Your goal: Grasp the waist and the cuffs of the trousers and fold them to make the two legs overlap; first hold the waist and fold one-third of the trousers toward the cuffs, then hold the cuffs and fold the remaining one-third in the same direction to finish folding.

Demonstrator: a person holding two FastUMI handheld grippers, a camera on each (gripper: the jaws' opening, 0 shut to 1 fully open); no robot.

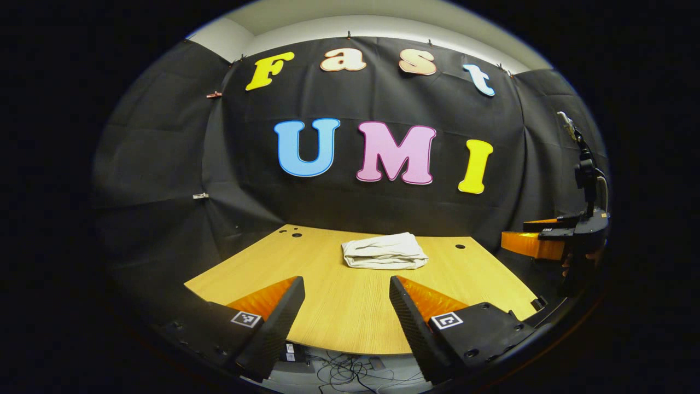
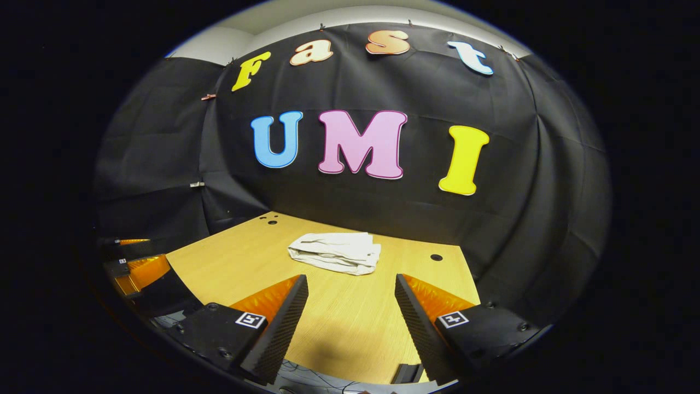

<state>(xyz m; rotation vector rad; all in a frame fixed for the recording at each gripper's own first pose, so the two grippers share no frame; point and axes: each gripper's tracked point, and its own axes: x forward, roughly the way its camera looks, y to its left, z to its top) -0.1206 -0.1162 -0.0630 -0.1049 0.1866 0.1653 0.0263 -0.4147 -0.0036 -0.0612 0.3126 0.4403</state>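
Left gripper view: left gripper (image 1: 346, 314) low in the frame, fingers (image 1: 284, 317) far apart, nothing between them. Over the near edge of the table (image 1: 339, 323). Trousers (image 1: 384, 250) folded into a small white bundle, just above the middle of the frame, lying flat on the table toward its far side, well apart from the fingertips. Small round holes (image 1: 460, 247) in the tabletop, at the far left corner and to the right of the bundle. Right gripper (image 1: 538, 241) at the right edge of the frame, off the table's side. Cannot tell there how wide it stands. Cables (image 1: 350, 375) on the floor at the bottom.

Right gripper view: right gripper (image 2: 351, 312) low in the frame, fingers (image 2: 287, 323) spread wide, holding nothing. Trousers (image 2: 335, 253) in the middle of the frame, a little left, on the far part of the table (image 2: 350, 323). Left gripper (image 2: 136, 271) at the left edge, lower down.
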